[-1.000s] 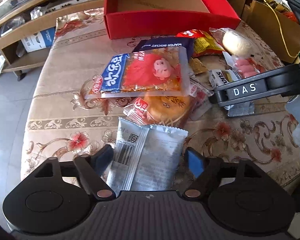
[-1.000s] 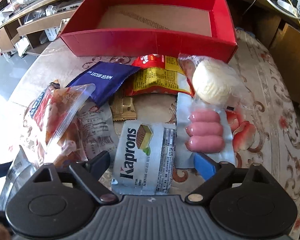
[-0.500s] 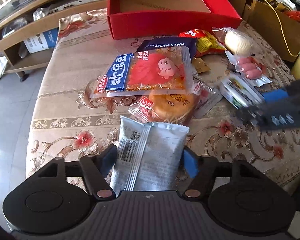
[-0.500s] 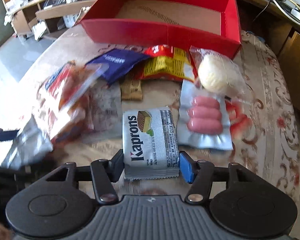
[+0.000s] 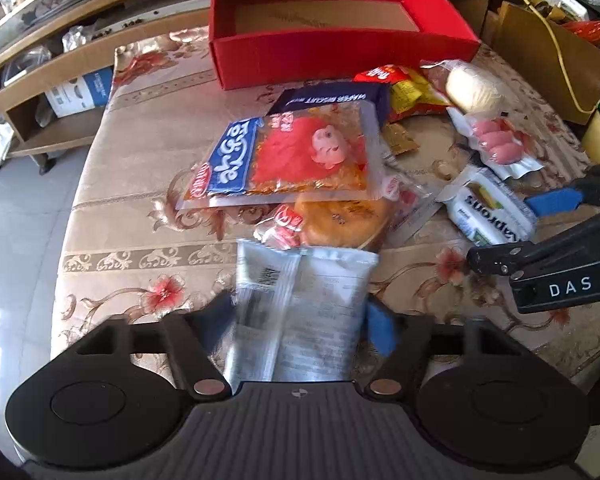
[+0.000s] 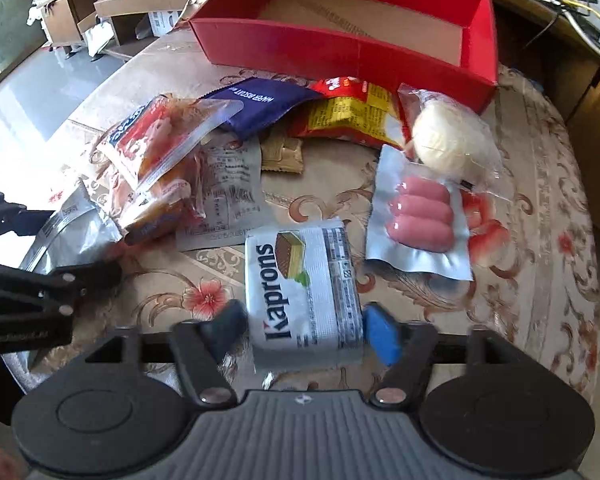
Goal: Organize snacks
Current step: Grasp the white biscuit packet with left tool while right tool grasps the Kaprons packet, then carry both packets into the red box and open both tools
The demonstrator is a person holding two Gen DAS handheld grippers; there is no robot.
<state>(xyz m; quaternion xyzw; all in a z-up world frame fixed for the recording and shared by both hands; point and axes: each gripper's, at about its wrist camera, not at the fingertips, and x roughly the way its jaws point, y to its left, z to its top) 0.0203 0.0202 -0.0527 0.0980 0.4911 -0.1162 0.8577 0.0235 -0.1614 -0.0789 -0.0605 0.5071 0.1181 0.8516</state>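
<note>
Left gripper (image 5: 300,320) fingers opening around silver snack packet (image 5: 300,304), right gripper (image 6: 302,330) fingers opening around Kaprons wafer pack (image 6: 304,292), red box (image 6: 340,50) far on desk (image 6: 540,240).

The open red cardboard box (image 6: 352,48) sits at the far edge of the floral-patterned tablecloth (image 6: 540,280). Nearer than it, the dark-blue wafer biscuit packet (image 6: 256,104) lies left of the red-and-yellow snack bag (image 6: 348,116). The clear-wrapped pink sausage pack (image 6: 420,220) lies right of the white Kaprons wafer packet (image 6: 304,292).
</note>
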